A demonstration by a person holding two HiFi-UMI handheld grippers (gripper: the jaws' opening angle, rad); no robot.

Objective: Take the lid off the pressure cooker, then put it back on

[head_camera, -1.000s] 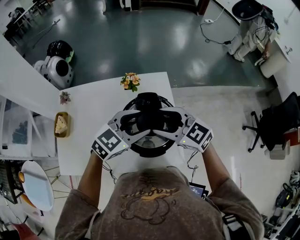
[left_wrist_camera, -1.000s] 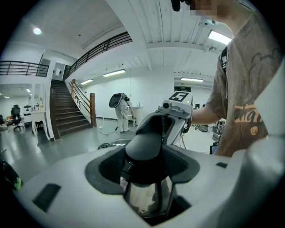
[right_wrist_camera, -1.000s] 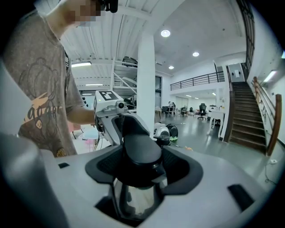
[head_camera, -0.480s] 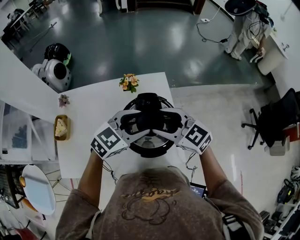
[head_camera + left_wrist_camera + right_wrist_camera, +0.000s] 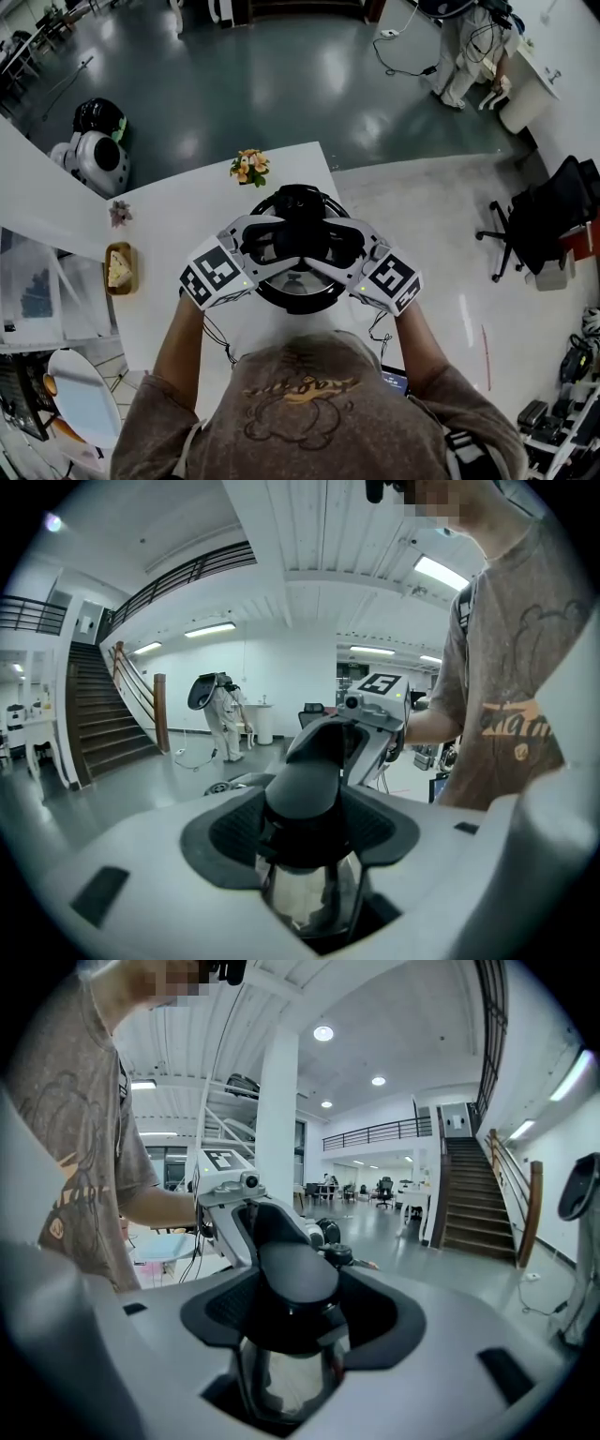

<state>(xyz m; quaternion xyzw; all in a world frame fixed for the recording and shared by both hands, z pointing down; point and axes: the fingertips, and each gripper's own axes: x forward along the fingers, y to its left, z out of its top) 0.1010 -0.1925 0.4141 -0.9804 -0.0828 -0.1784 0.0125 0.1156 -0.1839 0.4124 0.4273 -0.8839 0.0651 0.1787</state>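
Observation:
The black pressure cooker (image 5: 298,296) stands on the white table (image 5: 178,225) just in front of the person. Its lid's black handle (image 5: 298,240) runs across the top. My left gripper (image 5: 273,243) comes in from the left and my right gripper (image 5: 327,246) from the right, so they meet over the lid. In the left gripper view the dark pads (image 5: 230,832) press on one end of the handle (image 5: 305,794). In the right gripper view the pads (image 5: 380,1312) clamp the other end of the handle (image 5: 295,1283). Shiny lid metal shows below each grip.
A small bunch of orange flowers (image 5: 248,167) stands at the table's far edge, just beyond the cooker. A pink flower (image 5: 119,214) and a wooden tray with a sandwich (image 5: 119,268) lie at the left. On the floor are a round white robot (image 5: 94,155) and an office chair (image 5: 544,225).
Both grippers stay closed on the lid handle over the cooker. The head view has shifted slightly, and the marker cubes have tilted a little.

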